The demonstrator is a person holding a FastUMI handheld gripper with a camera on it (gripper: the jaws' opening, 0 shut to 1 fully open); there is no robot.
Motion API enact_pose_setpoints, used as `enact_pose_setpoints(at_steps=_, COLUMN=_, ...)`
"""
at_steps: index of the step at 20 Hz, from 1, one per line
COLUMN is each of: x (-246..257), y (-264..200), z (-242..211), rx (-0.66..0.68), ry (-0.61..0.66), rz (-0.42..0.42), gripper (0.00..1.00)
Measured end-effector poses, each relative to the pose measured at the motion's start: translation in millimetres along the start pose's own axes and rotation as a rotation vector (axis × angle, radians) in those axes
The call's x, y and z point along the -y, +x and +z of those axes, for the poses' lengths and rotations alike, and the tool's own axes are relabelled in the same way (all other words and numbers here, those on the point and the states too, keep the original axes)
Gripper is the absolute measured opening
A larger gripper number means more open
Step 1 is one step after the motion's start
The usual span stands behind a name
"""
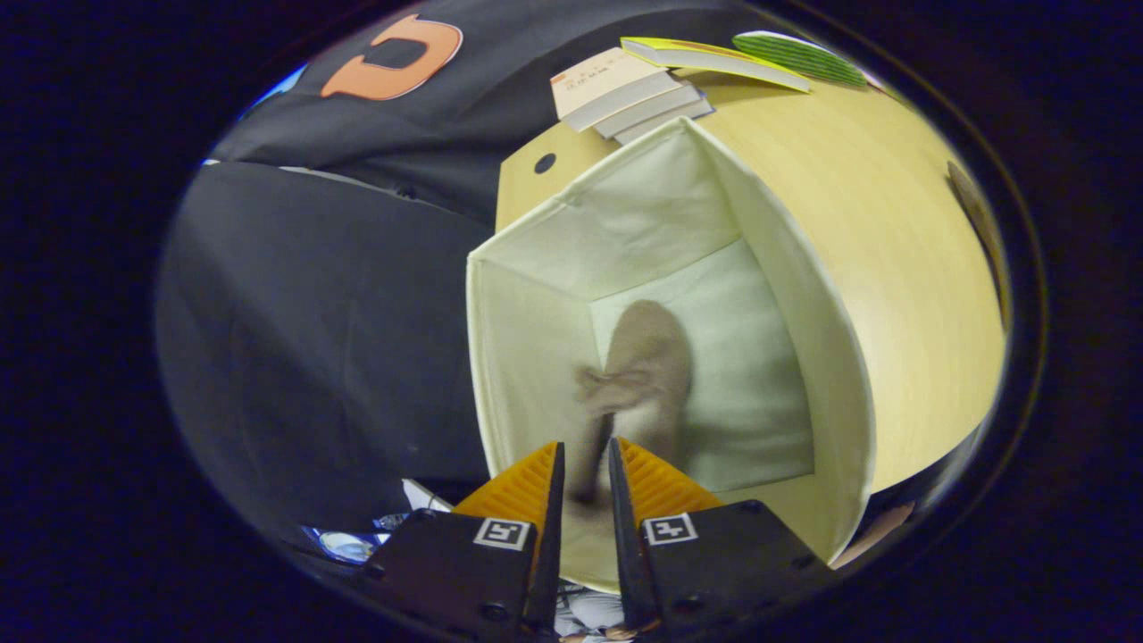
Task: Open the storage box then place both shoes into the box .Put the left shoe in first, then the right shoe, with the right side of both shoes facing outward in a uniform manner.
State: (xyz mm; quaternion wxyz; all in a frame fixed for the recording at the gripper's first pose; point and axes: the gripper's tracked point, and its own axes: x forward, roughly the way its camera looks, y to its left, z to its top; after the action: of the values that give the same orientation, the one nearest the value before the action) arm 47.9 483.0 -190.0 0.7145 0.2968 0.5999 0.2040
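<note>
A tan shoe (645,375) is being held by its heel end between the clenched fingers of the gripper (586,464), and is hanging down inside the open cream storage box (830,357). The box is being seen from above, standing on a wooden table (920,268), with stacked books (625,94) lying beyond it.

shoe (638,384) blurred, heel end hidden between the jaws, perhaps gripped, box (839,393) near rim cut off
</note>
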Motion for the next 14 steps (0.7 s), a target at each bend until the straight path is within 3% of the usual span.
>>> enact_pose_setpoints(at_steps=1, x=-3.4, y=-1.8, z=-1.3, rx=0.003, ry=-0.023, rz=0.011, gripper=0.38)
enact_pose_setpoints(at_steps=3, x=-6.0, y=-8.4, z=-9.0, rx=-0.003, ry=-0.091, rz=0.012, gripper=0.60)
enact_pose_setpoints(at_steps=4, x=-5.3, y=-13.2, z=-10.2, rx=0.001, ry=-0.133, rz=0.003, gripper=0.63)
enact_pose_setpoints(at_steps=5, x=-2.5, y=-21.7, z=-9.4, rx=0.017, ry=-0.198, rz=-0.014, gripper=0.76)
enact_pose_setpoints(at_steps=7, x=1.5, y=-38.9, z=-3.5, rx=0.080, ry=-0.300, rz=-0.049, gripper=0.91)
enact_pose_setpoints(at_steps=14, x=25.1, y=-129.6, z=16.8, rx=0.284, ry=-0.524, rz=-0.159, gripper=0.92)
